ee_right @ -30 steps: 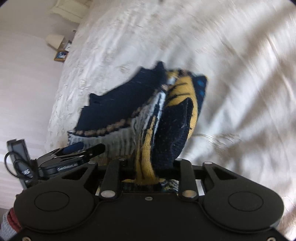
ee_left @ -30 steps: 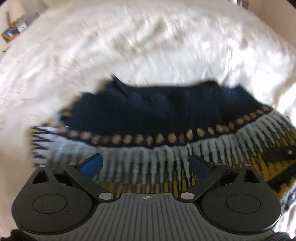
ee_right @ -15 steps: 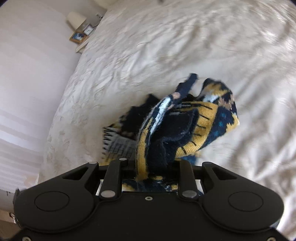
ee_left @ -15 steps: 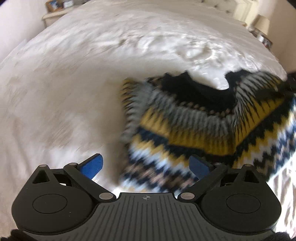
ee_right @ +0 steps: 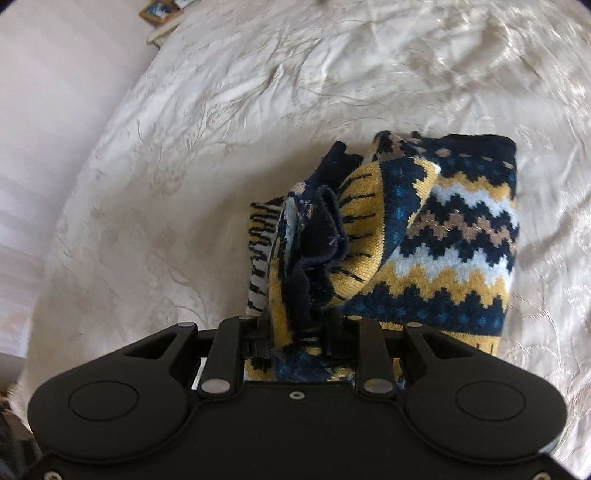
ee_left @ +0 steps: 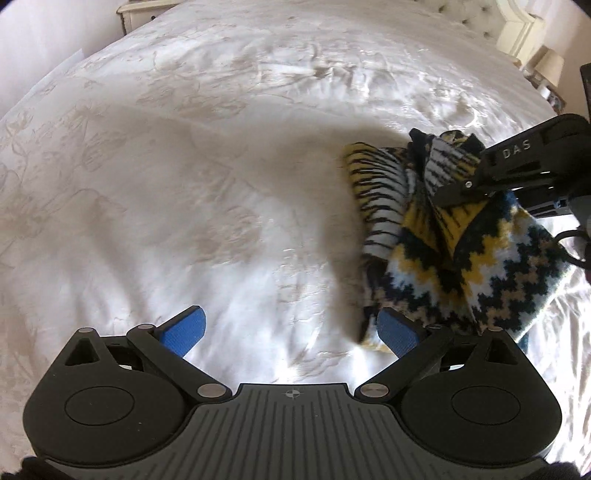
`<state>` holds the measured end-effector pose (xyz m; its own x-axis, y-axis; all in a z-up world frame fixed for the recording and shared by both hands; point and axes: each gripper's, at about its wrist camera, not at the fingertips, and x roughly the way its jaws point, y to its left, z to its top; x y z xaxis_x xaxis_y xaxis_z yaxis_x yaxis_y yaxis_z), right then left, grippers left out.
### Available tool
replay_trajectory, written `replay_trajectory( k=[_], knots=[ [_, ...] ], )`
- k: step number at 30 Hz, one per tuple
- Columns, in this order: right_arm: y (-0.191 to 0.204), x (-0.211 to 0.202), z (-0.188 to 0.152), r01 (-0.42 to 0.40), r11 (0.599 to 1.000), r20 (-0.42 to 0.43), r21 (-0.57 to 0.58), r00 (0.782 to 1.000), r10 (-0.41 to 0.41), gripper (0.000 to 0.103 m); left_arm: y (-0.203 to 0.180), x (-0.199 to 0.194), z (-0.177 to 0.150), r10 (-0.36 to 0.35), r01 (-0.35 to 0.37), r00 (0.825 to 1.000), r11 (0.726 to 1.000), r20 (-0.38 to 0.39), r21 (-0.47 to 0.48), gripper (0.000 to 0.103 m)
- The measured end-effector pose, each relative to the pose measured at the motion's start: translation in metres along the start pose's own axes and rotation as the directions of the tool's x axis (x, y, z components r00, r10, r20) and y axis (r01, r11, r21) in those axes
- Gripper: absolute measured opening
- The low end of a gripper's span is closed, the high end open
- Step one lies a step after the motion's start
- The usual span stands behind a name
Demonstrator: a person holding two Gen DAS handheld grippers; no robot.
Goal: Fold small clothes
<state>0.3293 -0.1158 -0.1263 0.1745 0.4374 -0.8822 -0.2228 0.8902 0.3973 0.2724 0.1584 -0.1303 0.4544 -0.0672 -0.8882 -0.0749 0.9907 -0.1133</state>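
Left tool (ee_left: 291, 332) is spread wide w/ nothing between its blue pads (ee_left: 184, 326), over bare white bedspread (ee_left: 166, 184). The sweater (ee_left: 454, 251) (navy, yellow, white, tan zigzag knit) sits just beside the right-hand blue pad, bunched on the bed toward the right of the left-wrist view; whether it touches that pad can't be told.

Right tool (ee_right: 295, 325) is clamped on the sweater (ee_right: 443, 240): a gathered wad of navy edge and yellow knit runs between the closed fingers and up out of them. From the left-wrist view the right tool (ee_left: 458, 188) comes in from the right edge, pinching the top of the bunch, lettering "DAS" on its side. Rest of the sweater hangs and folds to the right of the grip, zigzag bands facing the right-wrist camera, lower part resting on the bedspread (ee_right: 184, 147).

Bkgd: headboard (ee_left: 480, 18) and lamp (ee_left: 550, 64) at top right of the left view; picture frame (ee_right: 159, 9) at top left of the right view.
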Motion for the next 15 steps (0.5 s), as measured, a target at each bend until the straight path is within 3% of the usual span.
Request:
replay_trajectory(
  k=[2, 3, 6, 9, 15],
  knots=[
    [0.008, 0.004, -0.002, -0.024, 0.999, -0.018, -0.036, 1.000, 0.023, 0.062, 0.003, 0.000, -0.001, -0.006, 0.006, 1.000, 1.000, -0.006, 0.001, 0.101],
    [0.013, 0.003, -0.004, -0.056, 0.997, -0.015, -0.057, 0.998, 0.056, 0.065, 0.004, 0.001, -0.001, -0.010, 0.010, 1.000, 1.000, -0.008, 0.003, 0.101],
    [0.019, -0.011, -0.008, -0.161, 0.981, 0.027, -0.108, 0.986, 0.165, 0.066, 0.003, -0.001, -0.002, -0.025, 0.025, 1.000, 1.000, -0.007, 0.010, 0.101],
    [0.009, -0.033, -0.008, -0.224, 0.971, 0.093, -0.082, 0.969, 0.231, 0.066, -0.003, -0.008, 0.003, -0.046, 0.045, 0.999, 0.999, 0.014, 0.029, 0.101],
    [-0.048, -0.066, -0.008, -0.136, 0.990, 0.206, 0.036, 0.970, 0.126, 0.067, -0.033, -0.024, 0.028, -0.105, 0.095, 0.990, 0.990, 0.096, 0.107, 0.101]
  ],
)
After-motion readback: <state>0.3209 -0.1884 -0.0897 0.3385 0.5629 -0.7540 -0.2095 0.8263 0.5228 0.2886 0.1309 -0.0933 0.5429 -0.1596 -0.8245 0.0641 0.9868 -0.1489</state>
